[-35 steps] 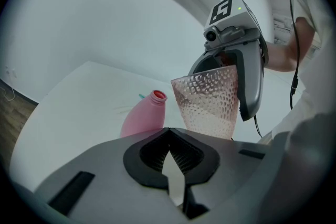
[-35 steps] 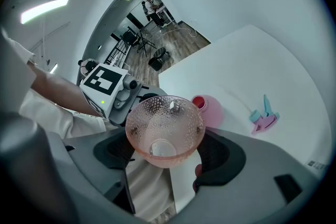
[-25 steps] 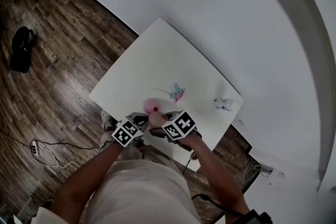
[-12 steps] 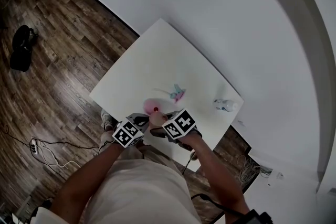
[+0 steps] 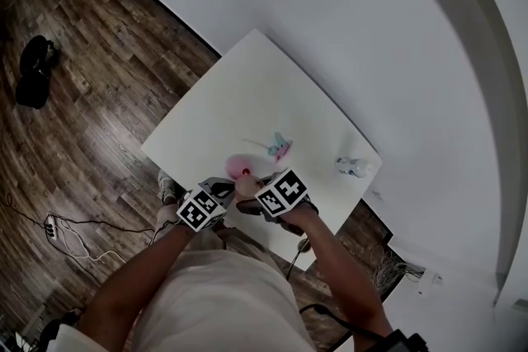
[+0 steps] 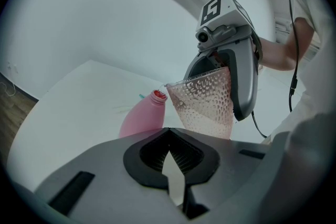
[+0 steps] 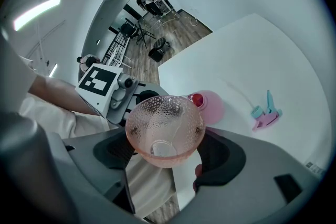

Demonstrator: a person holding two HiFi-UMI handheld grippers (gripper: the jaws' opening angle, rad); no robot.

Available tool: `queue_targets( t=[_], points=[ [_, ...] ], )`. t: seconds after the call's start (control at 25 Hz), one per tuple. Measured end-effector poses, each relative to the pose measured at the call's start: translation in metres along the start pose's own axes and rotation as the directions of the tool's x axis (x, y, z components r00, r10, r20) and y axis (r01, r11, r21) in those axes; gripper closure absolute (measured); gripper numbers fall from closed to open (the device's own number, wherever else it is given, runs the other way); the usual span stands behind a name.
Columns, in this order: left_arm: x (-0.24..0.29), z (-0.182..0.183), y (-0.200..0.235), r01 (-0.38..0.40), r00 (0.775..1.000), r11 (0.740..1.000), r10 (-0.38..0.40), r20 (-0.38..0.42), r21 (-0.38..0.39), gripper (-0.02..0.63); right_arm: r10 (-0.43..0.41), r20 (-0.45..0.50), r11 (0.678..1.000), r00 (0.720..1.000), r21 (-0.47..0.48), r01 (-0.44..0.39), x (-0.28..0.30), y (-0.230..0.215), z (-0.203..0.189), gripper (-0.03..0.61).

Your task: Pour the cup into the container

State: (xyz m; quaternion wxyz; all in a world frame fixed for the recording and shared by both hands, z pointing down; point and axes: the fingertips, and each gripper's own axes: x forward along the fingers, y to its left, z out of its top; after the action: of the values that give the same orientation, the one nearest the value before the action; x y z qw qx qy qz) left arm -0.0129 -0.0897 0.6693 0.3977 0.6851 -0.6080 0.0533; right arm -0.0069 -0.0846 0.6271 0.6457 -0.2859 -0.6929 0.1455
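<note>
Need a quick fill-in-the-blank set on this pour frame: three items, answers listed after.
1. The right gripper is shut on the clear dimpled ___.
2. Its rim tilts toward the open neck of the ___ bottle.
3. The teal and pink sprayer head lies on the white ___, apart from the bottle.
Missing words: cup; pink; table.

Cup [image 7: 164, 131] beside container [image 7: 212, 107], above table [image 7: 252, 60]
</note>
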Motion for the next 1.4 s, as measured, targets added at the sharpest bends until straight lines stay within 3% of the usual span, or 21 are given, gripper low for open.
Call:
queue_targets(
  t=[1.4],
  points=[
    [0.0004,0.0021,-0.0003,0.008,1.0,1.0,-0.008,0.016,-0.003,0.603,0.025,-0.048,0.999,0.999,0.032,-0.024,0.0012,-0.0025,-0.0009,0.209]
  ],
)
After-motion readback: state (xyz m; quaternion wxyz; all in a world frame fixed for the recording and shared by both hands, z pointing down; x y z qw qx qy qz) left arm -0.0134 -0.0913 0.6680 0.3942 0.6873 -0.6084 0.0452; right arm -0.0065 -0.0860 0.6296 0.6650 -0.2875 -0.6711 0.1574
